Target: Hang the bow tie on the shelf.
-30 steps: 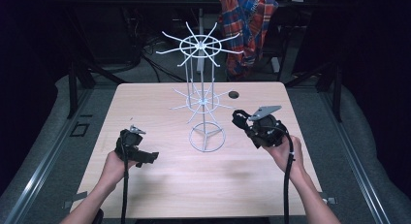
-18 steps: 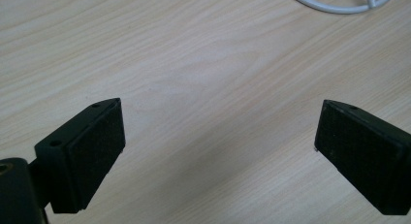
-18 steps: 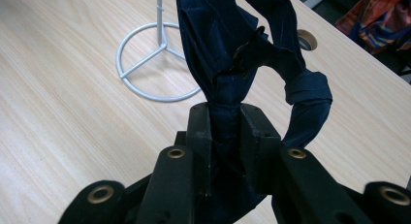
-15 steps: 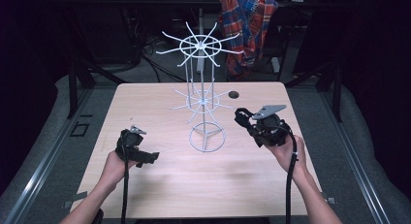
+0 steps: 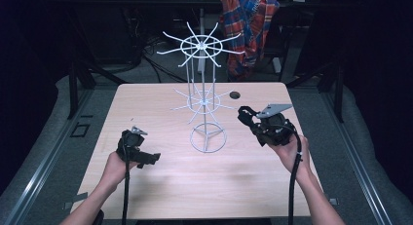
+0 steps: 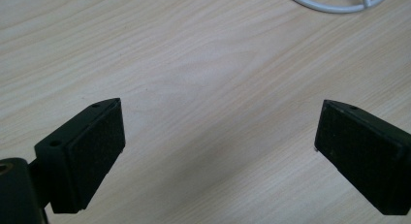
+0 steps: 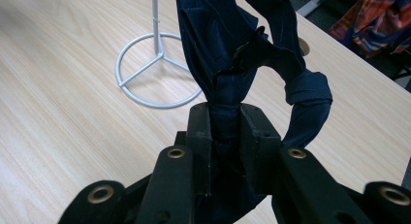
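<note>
Right gripper view | right claw (image 7: pixel 227 136) pinches navy tie (image 7: pixel 228 44) | long axis upward

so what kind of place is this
Probably a lab or studio set up for recording handling work, not a home. A bare wooden table stands on grey floor amid dark surroundings, cables trail behind it, and a white wire rack stands alone on it. A plaid shirt hangs at the back.

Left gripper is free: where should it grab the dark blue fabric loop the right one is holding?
Probably the looped band beside the right gripper, coming from the rack side. That gripper is clamped on the bunched fabric, leaving the loop hanging free and open. The left gripper stands open over the bare table.
</note>
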### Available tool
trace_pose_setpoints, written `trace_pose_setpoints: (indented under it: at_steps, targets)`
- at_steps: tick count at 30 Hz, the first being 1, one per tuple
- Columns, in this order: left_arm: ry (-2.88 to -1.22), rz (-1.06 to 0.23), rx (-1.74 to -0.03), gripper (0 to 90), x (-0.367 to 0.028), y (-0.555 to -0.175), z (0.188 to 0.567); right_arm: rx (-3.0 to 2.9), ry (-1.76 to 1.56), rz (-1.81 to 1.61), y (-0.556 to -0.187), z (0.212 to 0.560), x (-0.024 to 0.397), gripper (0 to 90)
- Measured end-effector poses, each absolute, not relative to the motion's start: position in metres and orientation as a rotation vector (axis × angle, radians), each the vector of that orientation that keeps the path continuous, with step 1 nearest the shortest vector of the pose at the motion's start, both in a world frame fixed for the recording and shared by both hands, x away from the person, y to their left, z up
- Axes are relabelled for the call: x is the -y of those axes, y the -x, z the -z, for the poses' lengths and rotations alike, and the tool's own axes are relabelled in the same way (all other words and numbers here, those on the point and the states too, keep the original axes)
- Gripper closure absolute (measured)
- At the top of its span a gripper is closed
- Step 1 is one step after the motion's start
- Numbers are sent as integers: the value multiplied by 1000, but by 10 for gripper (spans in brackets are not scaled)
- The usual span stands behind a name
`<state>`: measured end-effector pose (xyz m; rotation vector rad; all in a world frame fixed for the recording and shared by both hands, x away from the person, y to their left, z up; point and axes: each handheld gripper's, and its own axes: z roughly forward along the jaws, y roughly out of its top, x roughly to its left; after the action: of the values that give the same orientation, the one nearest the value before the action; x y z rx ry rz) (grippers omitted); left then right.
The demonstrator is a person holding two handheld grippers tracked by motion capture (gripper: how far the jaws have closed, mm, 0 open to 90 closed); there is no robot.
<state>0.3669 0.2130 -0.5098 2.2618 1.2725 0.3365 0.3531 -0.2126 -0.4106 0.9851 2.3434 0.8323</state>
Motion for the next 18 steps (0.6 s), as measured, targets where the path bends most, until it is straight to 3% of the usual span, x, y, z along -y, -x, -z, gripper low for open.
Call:
trace_pose_setpoints:
  at_steps: [18]
  targets:
    - [-2264, -340, -1277, 43, -213, -366, 510, -2320, -955, -876, -355, 400, 205, 756]
